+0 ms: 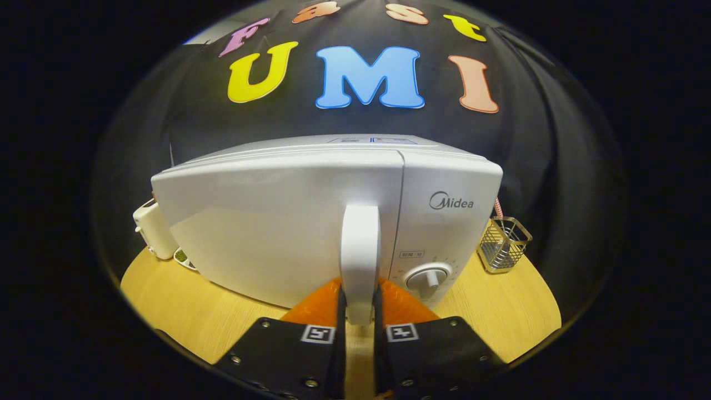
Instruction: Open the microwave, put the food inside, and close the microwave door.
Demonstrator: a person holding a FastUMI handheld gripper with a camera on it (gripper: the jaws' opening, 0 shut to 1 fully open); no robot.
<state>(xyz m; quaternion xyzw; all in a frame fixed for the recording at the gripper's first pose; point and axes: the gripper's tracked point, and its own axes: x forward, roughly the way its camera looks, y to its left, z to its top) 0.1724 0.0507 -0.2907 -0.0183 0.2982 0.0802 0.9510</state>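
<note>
The gripper [360, 303] pinches the microwave's [328, 216] upright handle [360, 250], a smooth rounded white bar, one finger pressing each side near its lower end. Just beyond lies the flat glossy door [266, 222] (shut), with a round dial [427, 278] to the right. Further right, a wire-mesh basket [504, 243] stands on the pale wood-grain table [183, 305].

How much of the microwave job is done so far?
Nothing is finished yet. The microwave door looks closed or barely ajar. In hand: the gripper has its fingers on both sides of the door handle, seemingly pressing it, ready to pull. Left to do: swing the door open, put the food inside, then close it.
</note>
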